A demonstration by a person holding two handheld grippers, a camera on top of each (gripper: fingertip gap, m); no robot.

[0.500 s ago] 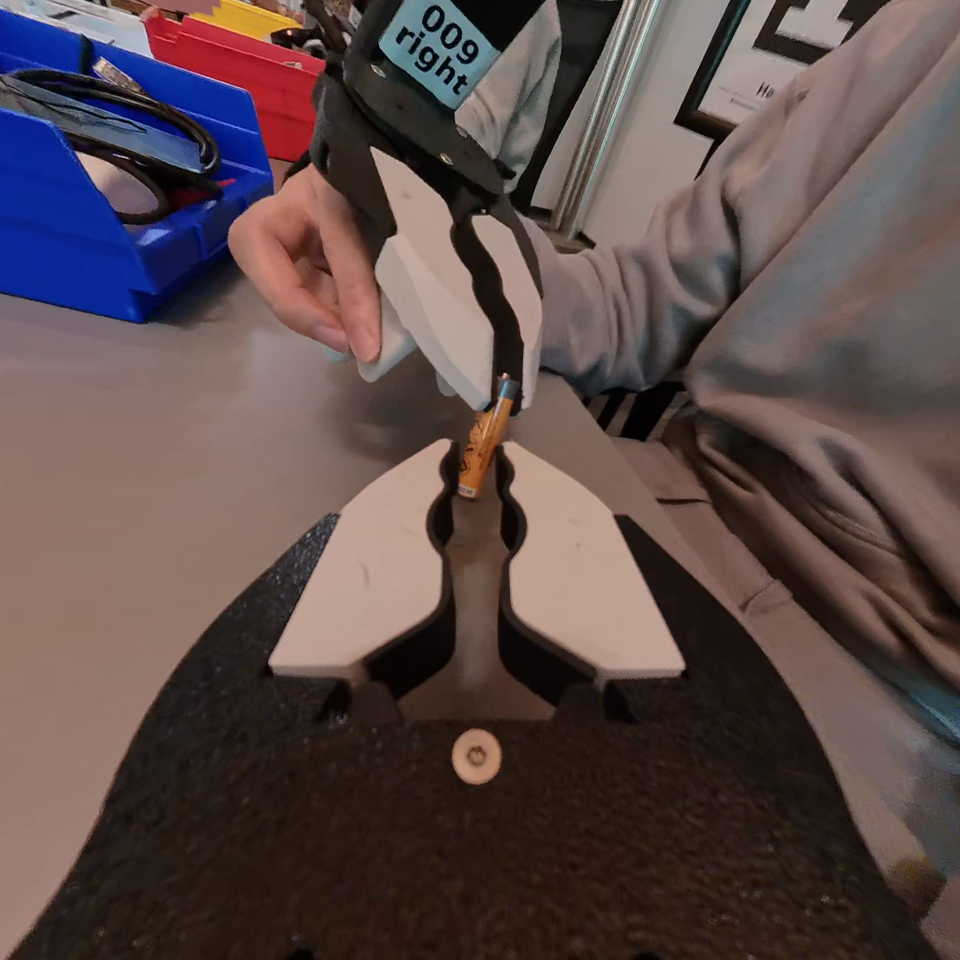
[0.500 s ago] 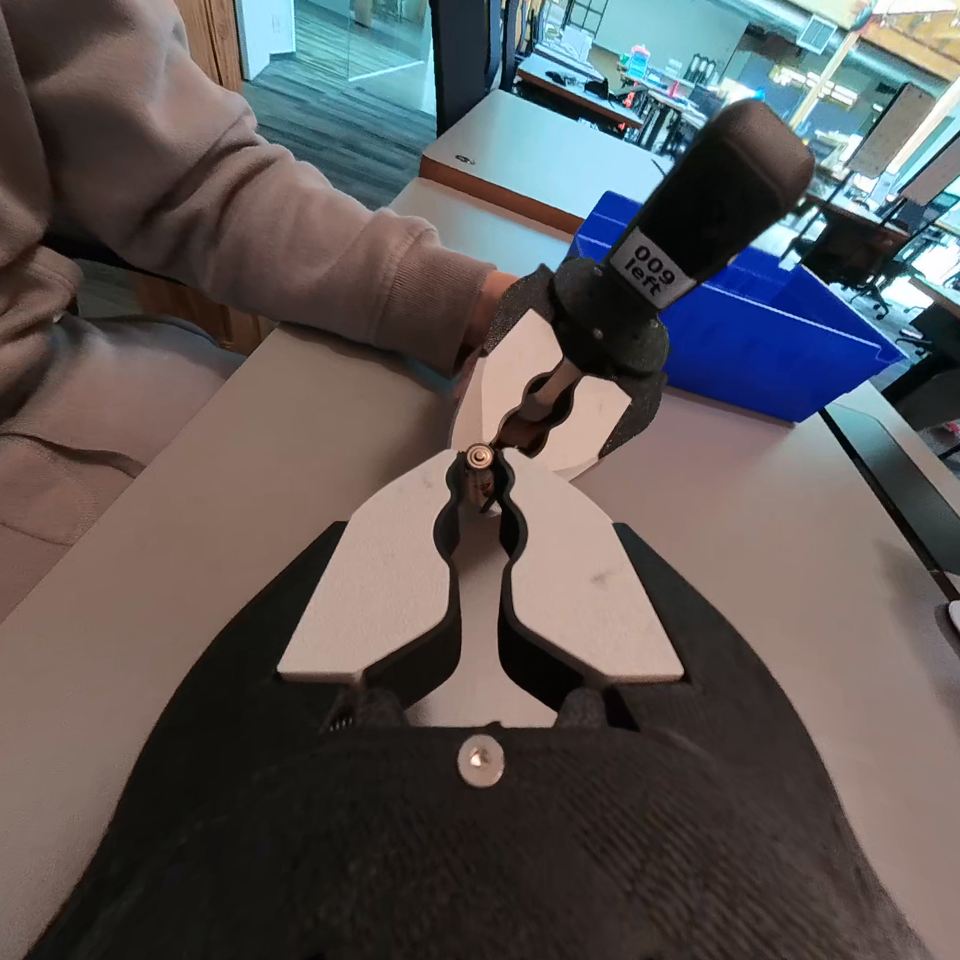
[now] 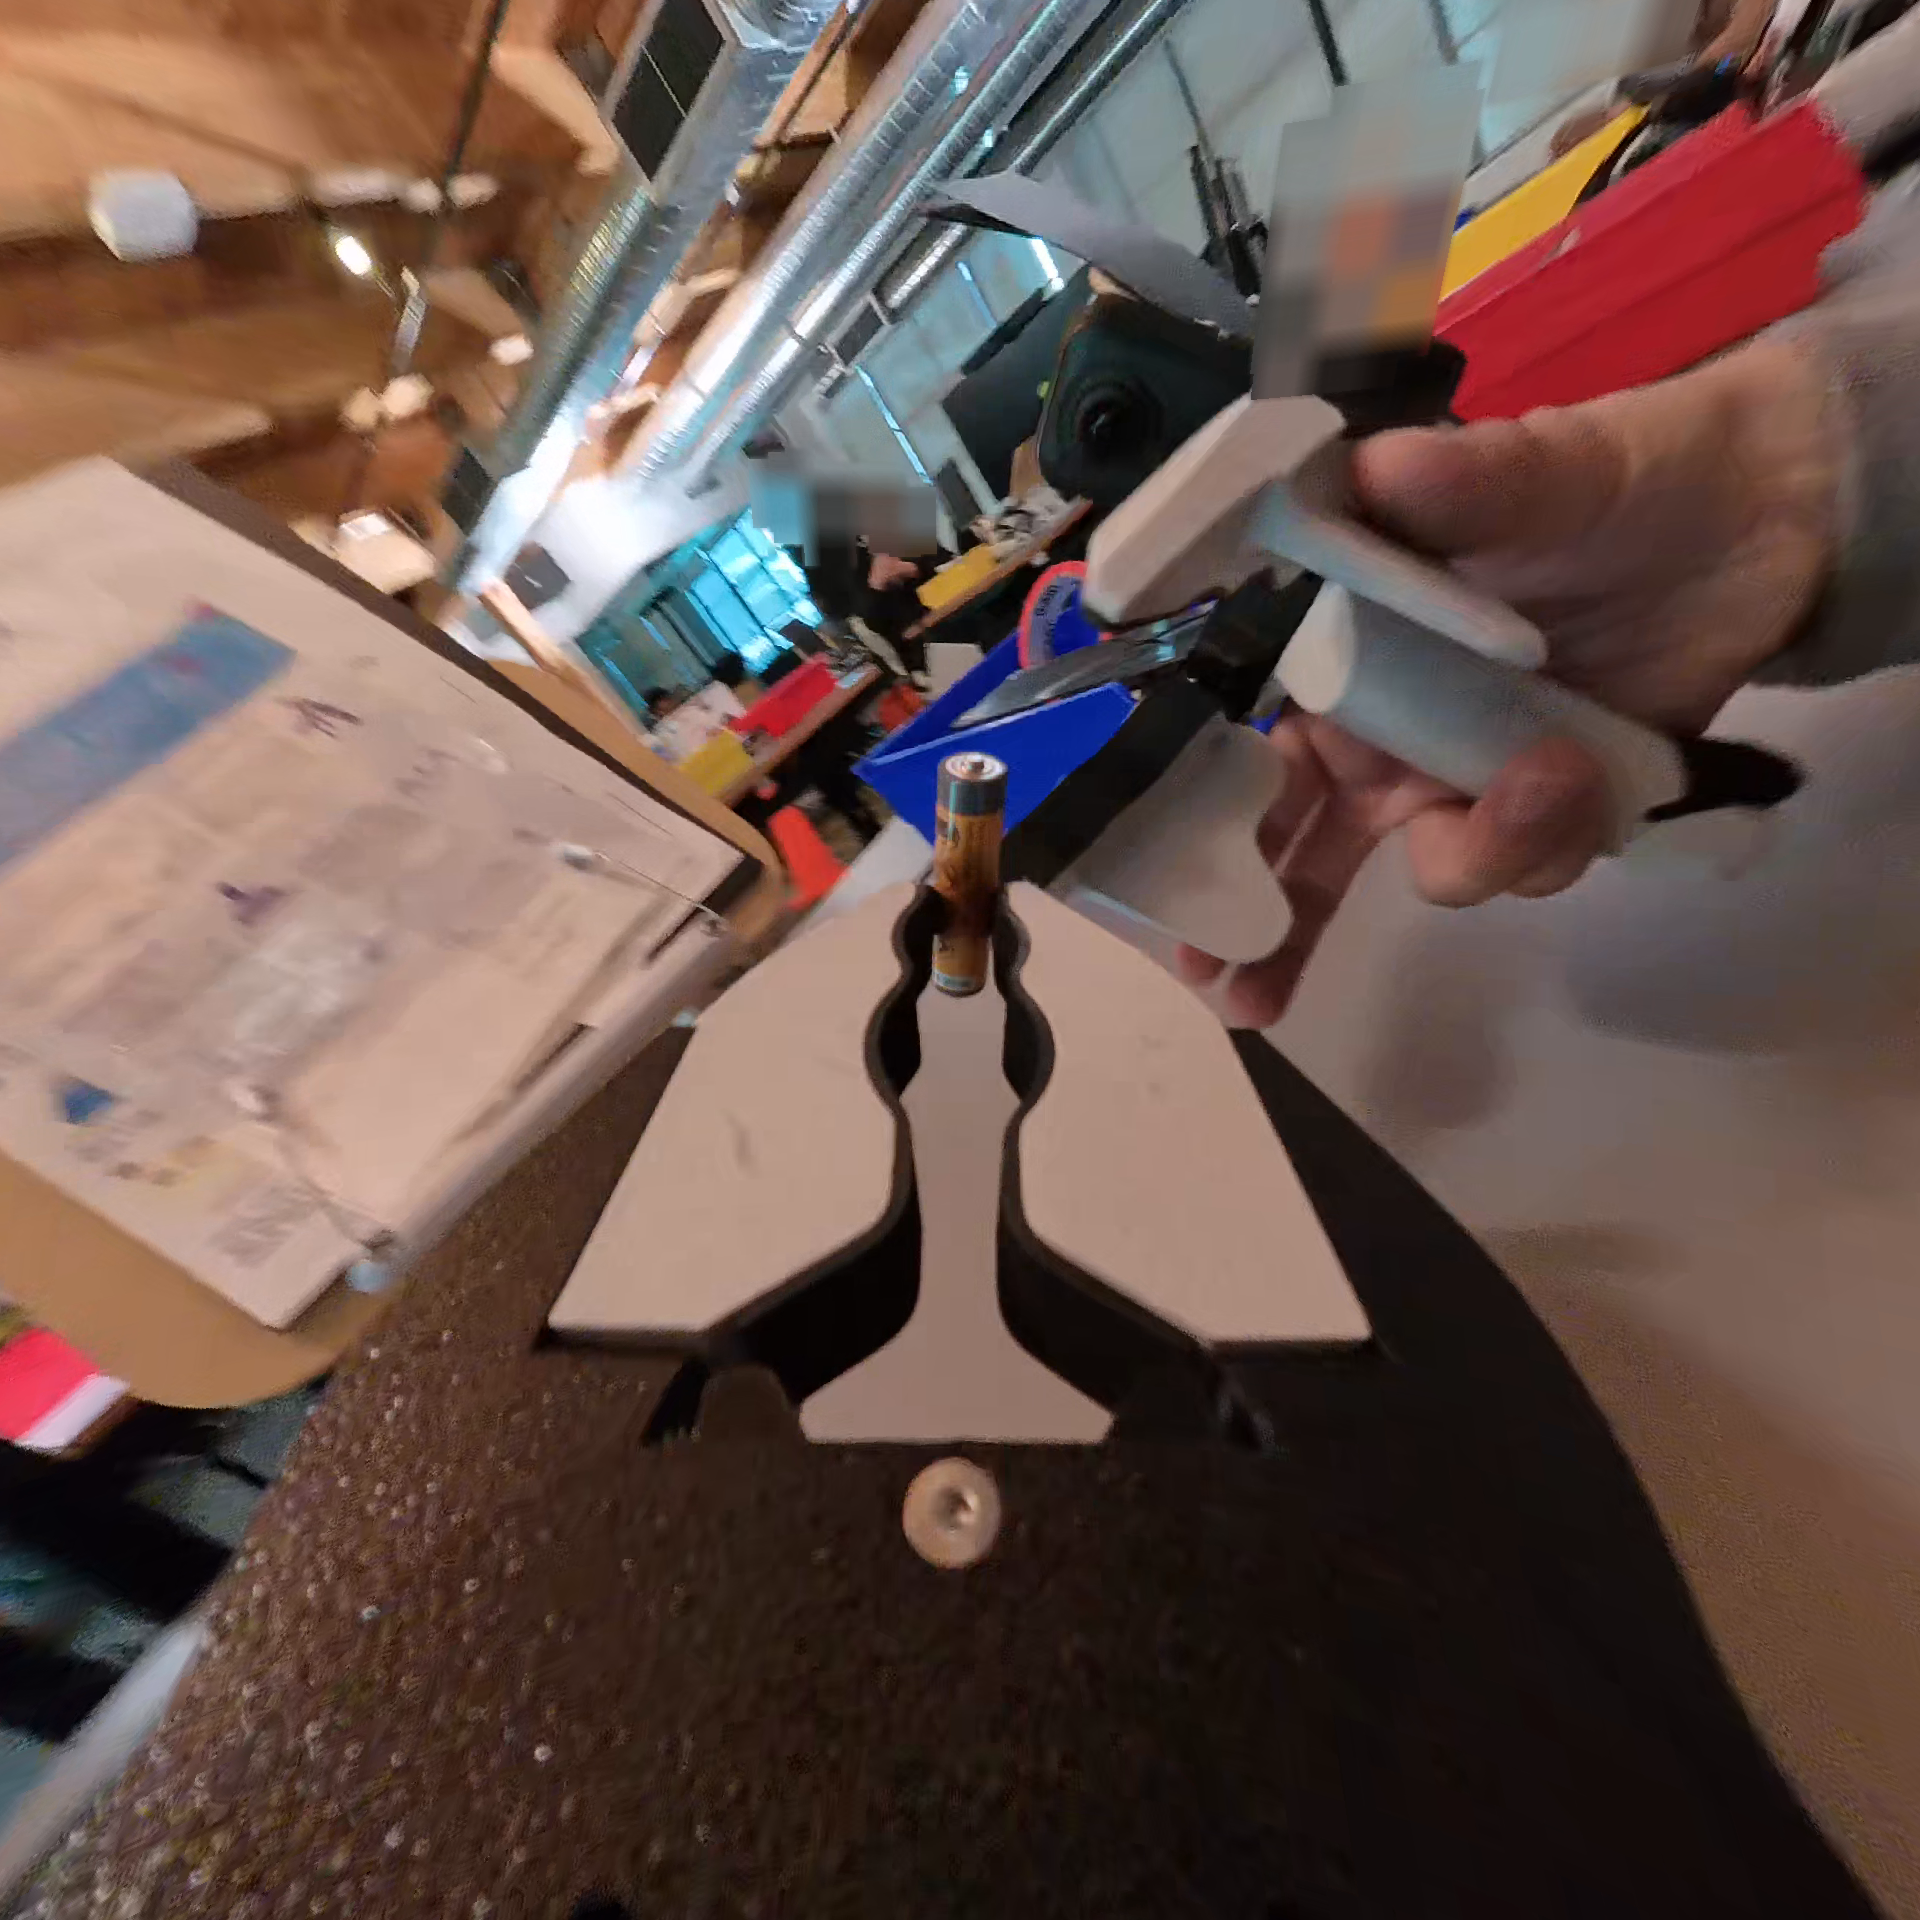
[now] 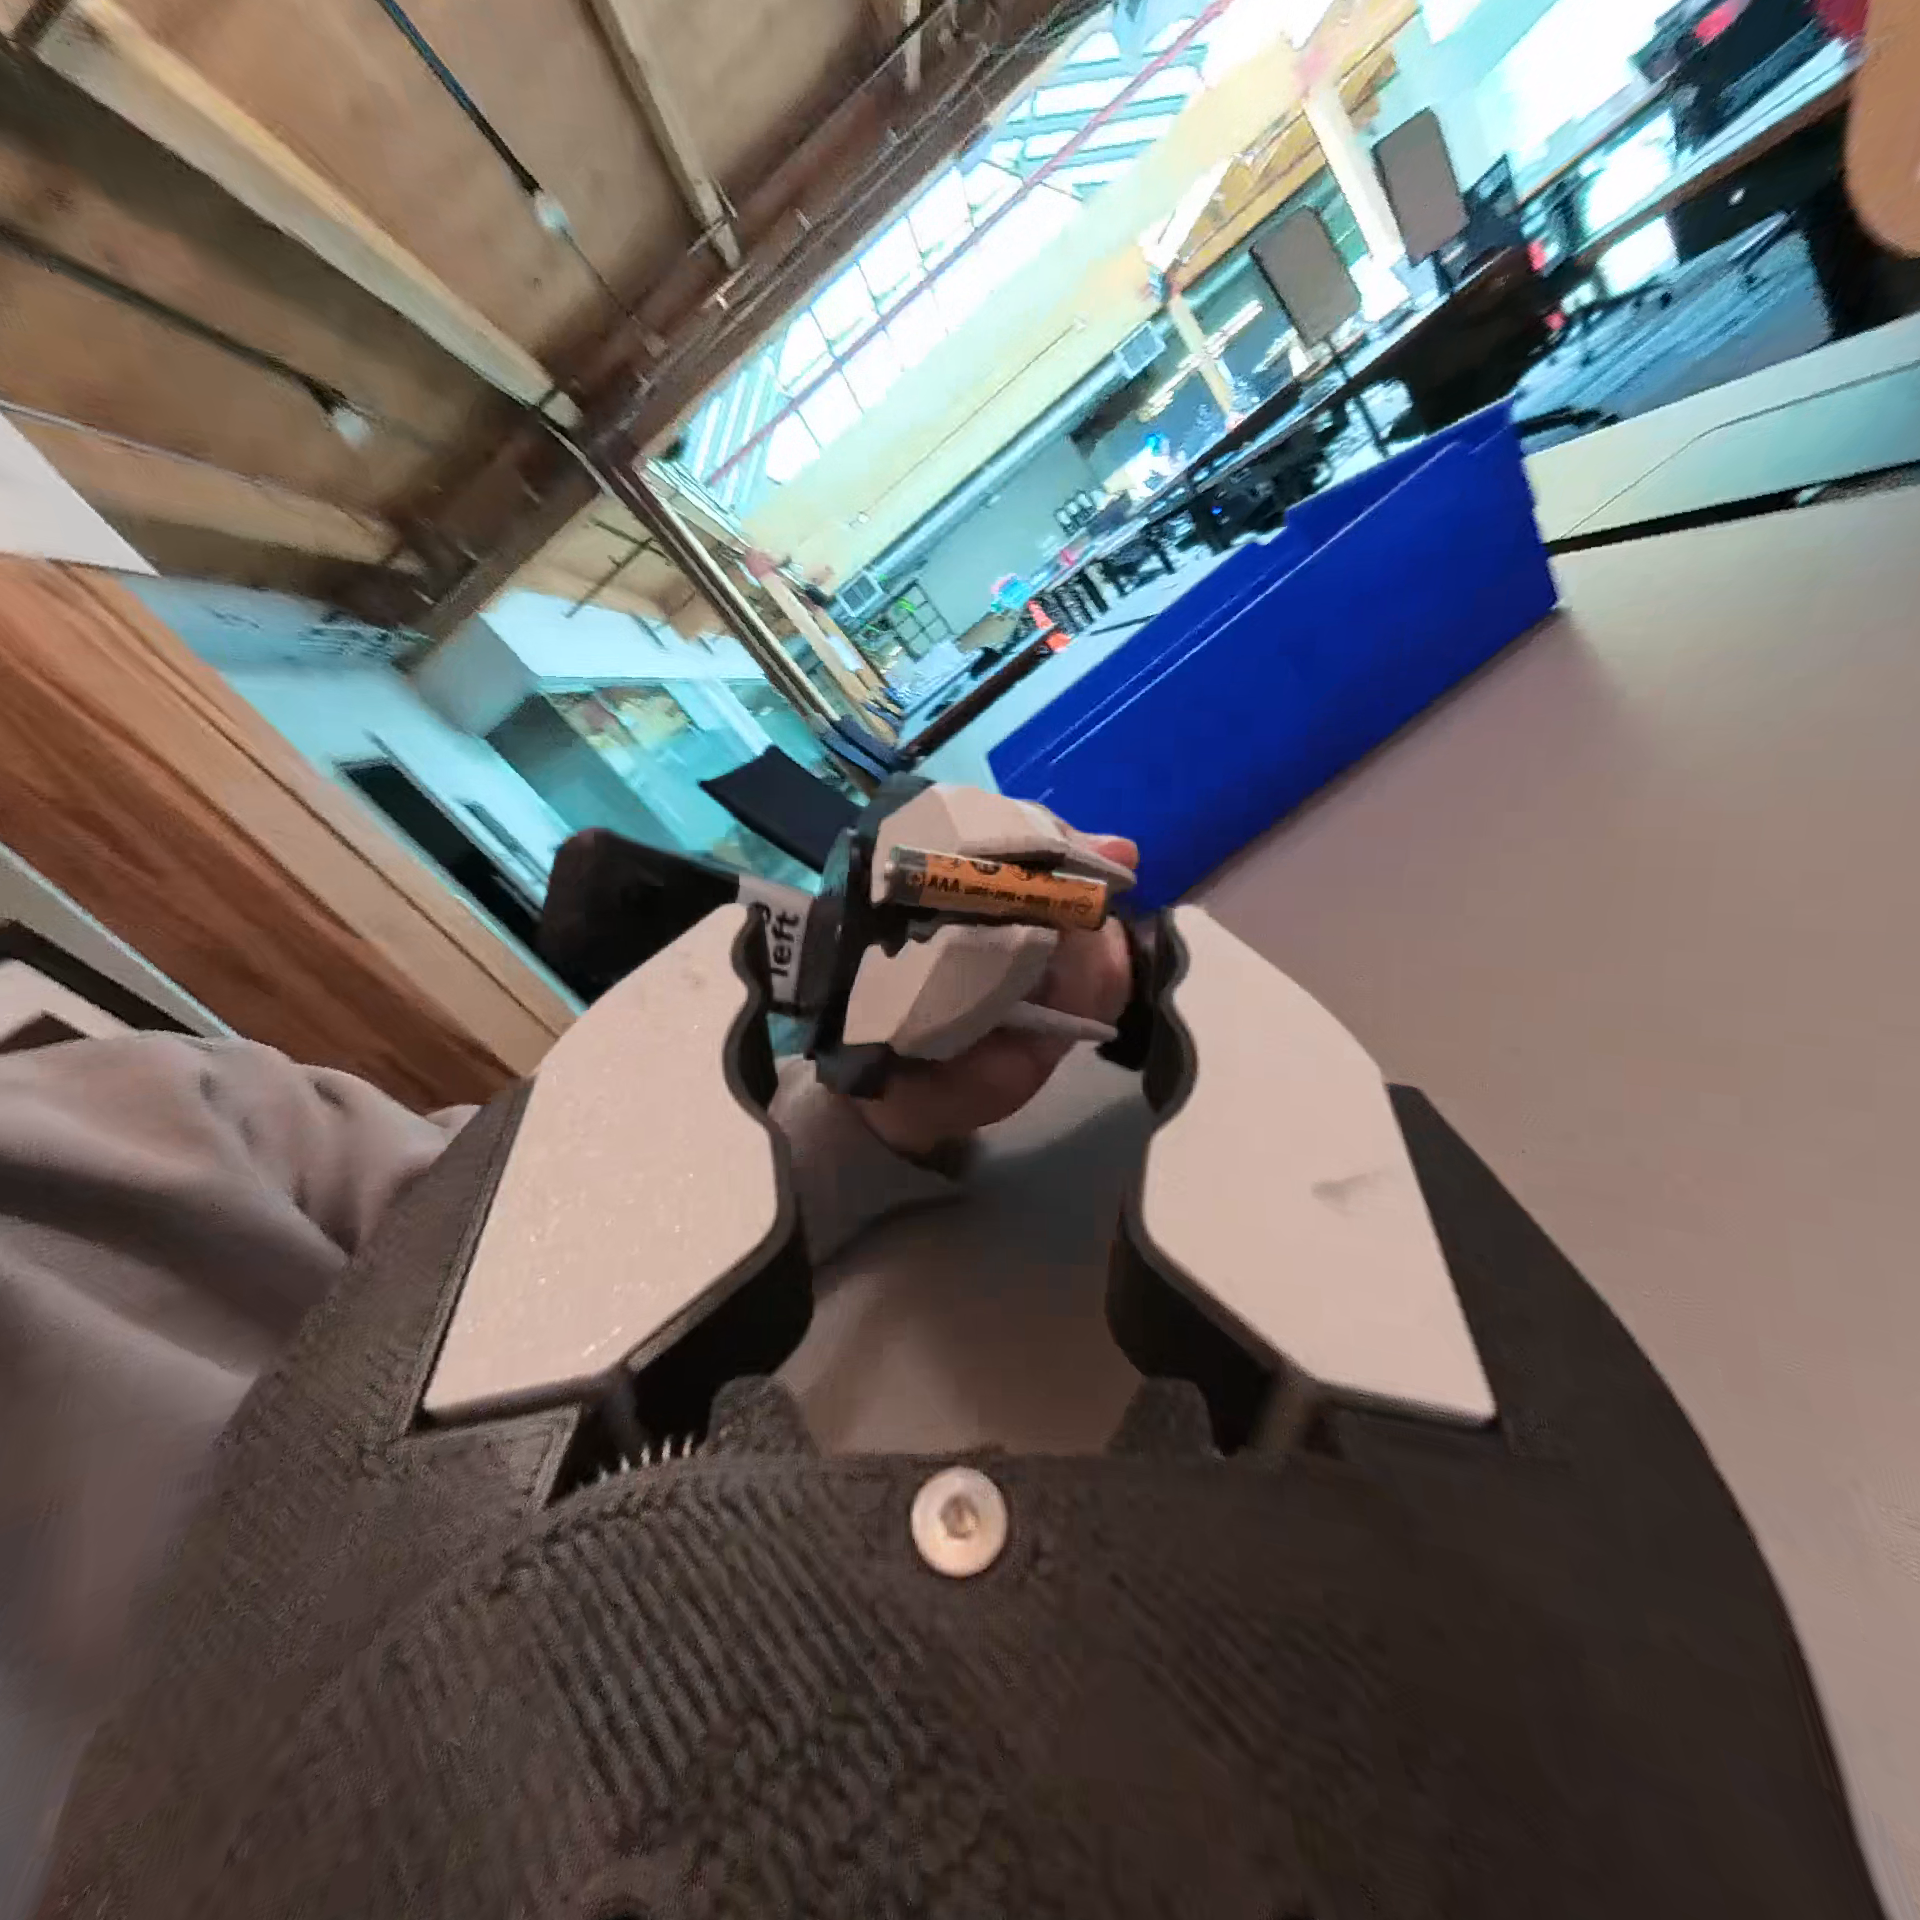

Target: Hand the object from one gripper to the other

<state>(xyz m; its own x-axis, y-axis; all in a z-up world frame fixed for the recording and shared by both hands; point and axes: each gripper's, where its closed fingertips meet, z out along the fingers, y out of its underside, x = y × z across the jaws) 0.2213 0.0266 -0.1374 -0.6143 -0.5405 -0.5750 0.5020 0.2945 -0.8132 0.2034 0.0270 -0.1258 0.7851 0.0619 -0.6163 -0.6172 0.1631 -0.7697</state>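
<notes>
The battery [image 3: 964, 881] is orange-brown along its body with a blue-grey band near each end and a silvery metal cap. The left gripper [image 3: 961, 914] has pale grey fingers [image 3: 790, 1122] edged in black, set on a speckled black body with one silver screw [image 3: 951, 1509]. The right gripper [image 4: 961, 971] shows the same light grey fingers [image 4: 623, 1195] with black rims, over a ribbed charcoal body. The counter [image 4: 1662, 883] is plain beige-grey. A bin [image 4: 1299, 686] on it is deep blue. Another bin [image 3: 1652, 260] is bright red. The person's sleeve [image 4: 135, 1195] is grey.
</notes>
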